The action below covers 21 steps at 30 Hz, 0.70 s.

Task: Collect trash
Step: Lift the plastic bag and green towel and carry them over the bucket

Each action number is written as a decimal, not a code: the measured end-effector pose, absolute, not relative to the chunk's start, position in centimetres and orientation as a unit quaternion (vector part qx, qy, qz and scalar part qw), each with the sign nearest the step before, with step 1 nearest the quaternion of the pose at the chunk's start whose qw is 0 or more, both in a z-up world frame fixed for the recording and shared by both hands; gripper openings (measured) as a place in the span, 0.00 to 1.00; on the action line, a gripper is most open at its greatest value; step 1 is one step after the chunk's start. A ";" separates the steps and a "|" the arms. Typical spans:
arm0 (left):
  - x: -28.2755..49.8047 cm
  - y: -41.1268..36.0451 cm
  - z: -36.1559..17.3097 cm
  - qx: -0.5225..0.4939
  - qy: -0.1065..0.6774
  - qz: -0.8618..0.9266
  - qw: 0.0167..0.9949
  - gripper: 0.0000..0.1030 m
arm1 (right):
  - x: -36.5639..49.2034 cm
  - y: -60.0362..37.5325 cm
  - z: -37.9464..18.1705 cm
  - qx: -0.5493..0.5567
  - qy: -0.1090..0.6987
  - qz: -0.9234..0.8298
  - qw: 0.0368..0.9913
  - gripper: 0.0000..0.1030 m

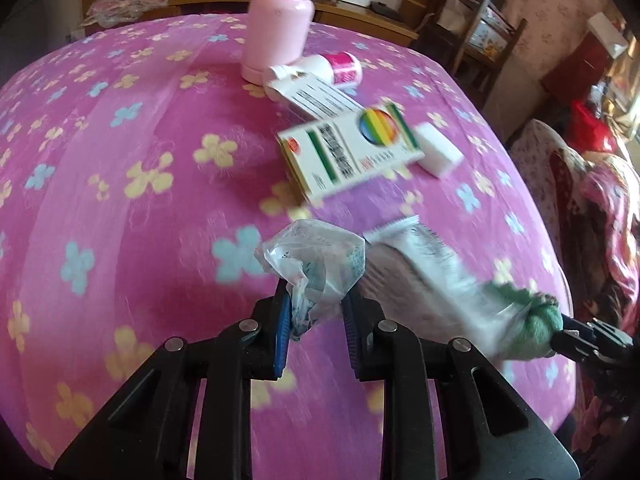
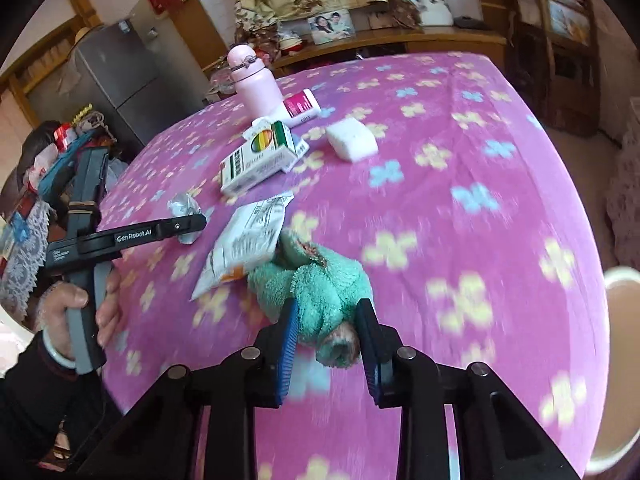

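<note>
Crinkled clear plastic wrapper [image 1: 316,264] sits clenched in the left gripper [image 1: 314,300]; the right gripper [image 2: 326,320] clamps a green fuzzy cloth [image 2: 320,292] on the pink tablecloth [image 2: 460,200].

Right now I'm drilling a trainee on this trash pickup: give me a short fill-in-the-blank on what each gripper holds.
1. The left gripper is shut on a crumpled ____ wrapper.
2. The right gripper is shut on a fuzzy ____ cloth.
3. The tall bottle standing on the flowered tablecloth is ____.

Missing words: plastic; green; pink
</note>
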<state>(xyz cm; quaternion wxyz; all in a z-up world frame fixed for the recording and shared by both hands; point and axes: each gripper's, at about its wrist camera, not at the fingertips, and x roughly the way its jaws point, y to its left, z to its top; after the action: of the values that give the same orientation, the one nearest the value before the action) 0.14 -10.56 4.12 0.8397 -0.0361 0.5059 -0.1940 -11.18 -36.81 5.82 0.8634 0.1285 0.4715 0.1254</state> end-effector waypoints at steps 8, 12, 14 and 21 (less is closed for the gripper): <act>-3.8 -11.4 5.6 -0.032 0.503 -0.237 0.831 0.20 | -14.8 -37.3 7.8 0.112 0.451 0.086 0.881 0.63; -4.8 -11.5 6.4 -0.031 0.499 -0.247 0.830 0.20 | -14.1 -35.9 8.9 0.095 0.436 0.111 0.888 0.80; -5.2 -11.5 6.4 -0.025 0.499 -0.248 0.830 0.20 | -13.3 -34.4 8.3 0.061 0.442 0.125 0.886 0.83; -6.2 -11.1 6.5 -0.022 0.500 -0.245 0.830 0.20 | -10.2 -31.1 3.6 -0.050 0.499 0.144 0.853 0.75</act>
<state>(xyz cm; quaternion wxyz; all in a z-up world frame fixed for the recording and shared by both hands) -6.16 -11.13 6.47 0.8303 -0.0216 0.5002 -0.2449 -10.24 -31.15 3.62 0.8531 -0.0495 0.4990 0.1443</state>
